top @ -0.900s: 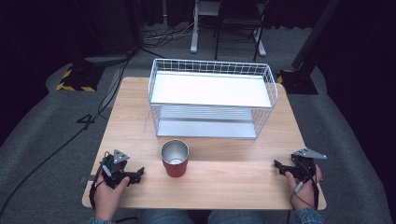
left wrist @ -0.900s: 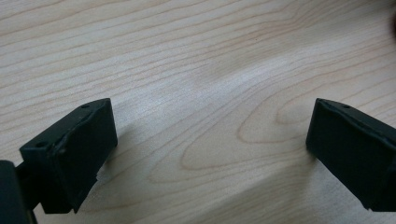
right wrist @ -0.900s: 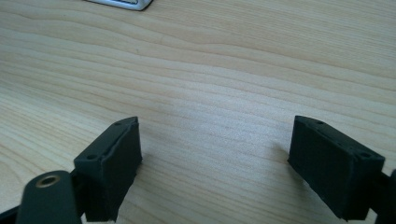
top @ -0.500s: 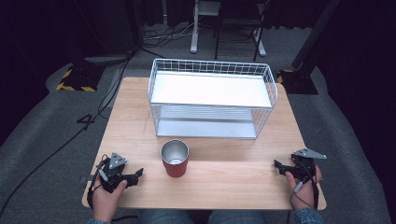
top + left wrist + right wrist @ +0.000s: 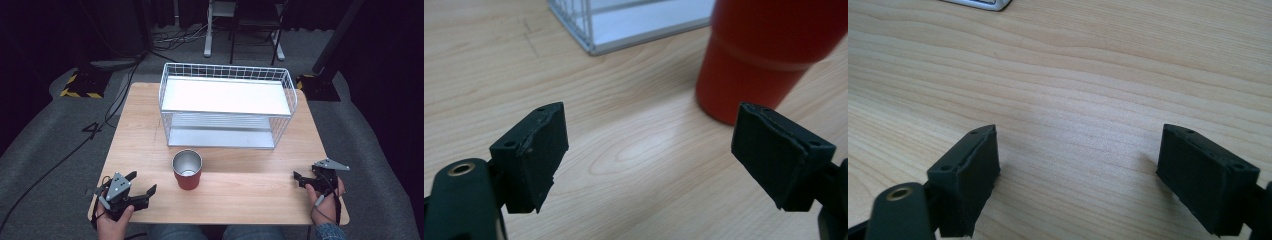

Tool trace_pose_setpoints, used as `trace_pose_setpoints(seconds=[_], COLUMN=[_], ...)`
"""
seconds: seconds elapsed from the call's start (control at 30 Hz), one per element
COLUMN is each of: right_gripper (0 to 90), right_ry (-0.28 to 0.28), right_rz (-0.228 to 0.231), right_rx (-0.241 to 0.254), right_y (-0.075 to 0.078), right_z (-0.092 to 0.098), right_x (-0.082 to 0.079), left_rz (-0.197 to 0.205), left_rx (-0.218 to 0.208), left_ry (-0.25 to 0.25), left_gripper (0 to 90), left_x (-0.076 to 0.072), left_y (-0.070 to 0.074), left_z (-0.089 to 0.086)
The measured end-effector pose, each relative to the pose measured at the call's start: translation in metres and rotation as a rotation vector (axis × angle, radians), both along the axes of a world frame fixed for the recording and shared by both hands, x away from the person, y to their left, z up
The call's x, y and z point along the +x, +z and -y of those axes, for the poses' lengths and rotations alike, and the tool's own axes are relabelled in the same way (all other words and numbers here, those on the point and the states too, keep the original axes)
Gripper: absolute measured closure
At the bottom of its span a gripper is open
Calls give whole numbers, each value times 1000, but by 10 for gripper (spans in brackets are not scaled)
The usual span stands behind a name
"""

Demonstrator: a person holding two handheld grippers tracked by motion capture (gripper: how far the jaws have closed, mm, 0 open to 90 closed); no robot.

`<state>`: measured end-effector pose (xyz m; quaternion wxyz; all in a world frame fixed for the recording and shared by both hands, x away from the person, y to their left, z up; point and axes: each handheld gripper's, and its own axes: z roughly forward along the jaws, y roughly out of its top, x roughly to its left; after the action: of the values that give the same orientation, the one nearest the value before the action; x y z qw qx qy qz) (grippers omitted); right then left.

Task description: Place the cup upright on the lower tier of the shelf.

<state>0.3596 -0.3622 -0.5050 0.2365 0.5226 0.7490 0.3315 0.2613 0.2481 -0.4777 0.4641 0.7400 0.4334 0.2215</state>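
The left gripper [image 5: 135, 192] sat low at the near left corner of the wooden table [image 5: 250, 192], jaws spread wide and clamped on nothing, only bare wood between them. In the left gripper view the red tumbler [image 5: 774, 55] stood just beyond the right-hand jaw, close but apart from it. That was the danger as I read it: a sideways sweep from there could clip the cup low on its wall and tip it, since it stood upright and looked empty and light.

The red tumbler [image 5: 187, 170], with its steel lining showing, stood near the table's front middle, just in front of the white wire rack [image 5: 227, 107]; a hard push could knock it into the rack's lower shelf.

Over on the right, the right gripper [image 5: 306, 179] rested near the table's right edge, well apart from the cup. Its jaws were wide apart too, holding nothing, touching nothing I could make out.
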Motion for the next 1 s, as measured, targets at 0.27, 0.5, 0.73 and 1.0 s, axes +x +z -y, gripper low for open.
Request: trace_pose_setpoints(seconds=[0.27,0.5,0.73,1.0], right_gripper=[174,174,174,174], right_ry=[1,0,1,-2], right_rz=[6,10,7,12], right_rx=[-5,-12,-8,-16], right_y=[0,0,0,0], right_z=[-1,-1,-1,-2], right_x=[-1,-1,-1,-1], left_rz=[53,81,70,41], left_rx=[-52,-67,-81,-73], left_ry=[-30,-70,-120,-138], left_gripper=[156,155,155,154], left_x=[-12,-15,-13,-1], left_y=[1,4,3,-1], left_z=[14,31,47,64])
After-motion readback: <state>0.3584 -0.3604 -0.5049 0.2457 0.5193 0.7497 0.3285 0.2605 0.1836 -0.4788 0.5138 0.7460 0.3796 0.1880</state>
